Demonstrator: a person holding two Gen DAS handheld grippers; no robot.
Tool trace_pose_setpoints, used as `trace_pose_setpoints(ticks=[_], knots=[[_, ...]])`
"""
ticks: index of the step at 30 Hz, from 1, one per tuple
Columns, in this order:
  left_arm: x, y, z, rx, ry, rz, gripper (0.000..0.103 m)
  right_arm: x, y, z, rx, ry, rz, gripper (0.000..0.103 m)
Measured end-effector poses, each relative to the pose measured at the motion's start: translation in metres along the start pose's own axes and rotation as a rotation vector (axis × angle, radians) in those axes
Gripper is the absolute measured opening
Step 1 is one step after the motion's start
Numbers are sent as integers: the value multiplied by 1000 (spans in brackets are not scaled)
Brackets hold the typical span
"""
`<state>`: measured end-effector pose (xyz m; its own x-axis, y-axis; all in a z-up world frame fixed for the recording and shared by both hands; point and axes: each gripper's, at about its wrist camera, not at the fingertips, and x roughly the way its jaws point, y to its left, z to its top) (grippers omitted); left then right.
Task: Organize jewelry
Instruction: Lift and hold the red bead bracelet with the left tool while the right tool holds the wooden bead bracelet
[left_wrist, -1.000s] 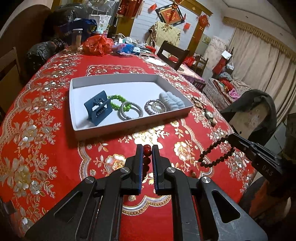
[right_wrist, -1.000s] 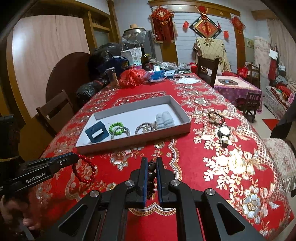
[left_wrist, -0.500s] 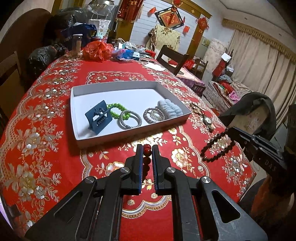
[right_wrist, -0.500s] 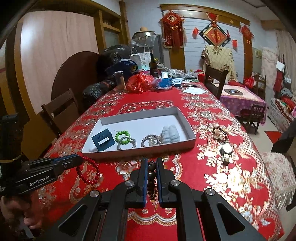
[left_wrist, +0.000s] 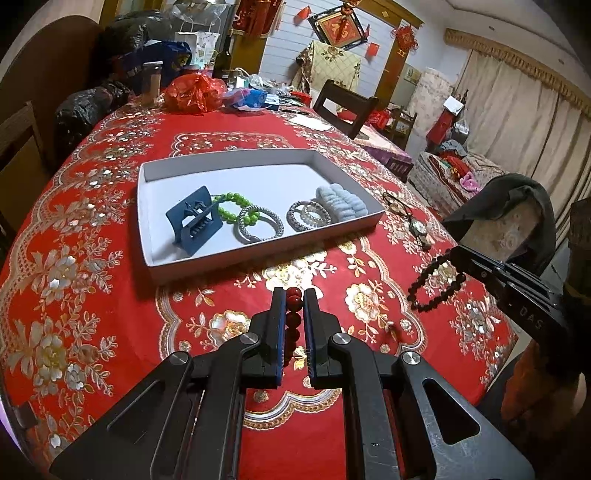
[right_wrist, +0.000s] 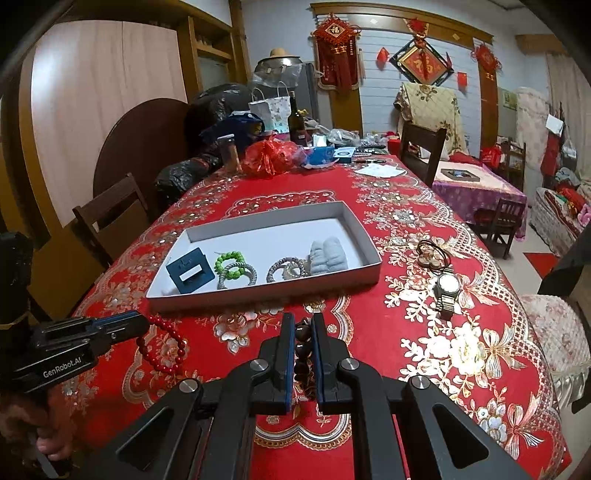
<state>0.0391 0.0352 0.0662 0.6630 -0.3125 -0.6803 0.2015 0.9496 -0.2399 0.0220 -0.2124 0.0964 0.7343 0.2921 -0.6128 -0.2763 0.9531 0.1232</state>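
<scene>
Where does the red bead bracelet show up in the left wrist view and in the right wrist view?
Left wrist view: the red bead bracelet sits bottom centre, pinched between the left gripper jaws.
Right wrist view: it hangs at lower left from the left gripper's tip, above the tablecloth.
Shared landmark: the white tray lies just beyond it in both views.

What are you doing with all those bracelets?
A person is tidying jewelry with a gripper in each hand. The left gripper is shut on a red bead bracelet, and the right gripper is shut on a dark bead bracelet. Both hang above the red tablecloth, in front of the white tray. The tray already holds a blue hair clip, green beads, silver bracelets and a pale scrunchie. A watch lies outside, right of the tray.
</scene>
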Motion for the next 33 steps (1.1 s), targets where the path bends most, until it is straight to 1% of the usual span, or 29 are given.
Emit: trace_pose_setpoints(ticks=[33], knots=[[6, 1, -2, -2, 13, -2, 8, 3, 2, -3, -18, 7, -7, 8]])
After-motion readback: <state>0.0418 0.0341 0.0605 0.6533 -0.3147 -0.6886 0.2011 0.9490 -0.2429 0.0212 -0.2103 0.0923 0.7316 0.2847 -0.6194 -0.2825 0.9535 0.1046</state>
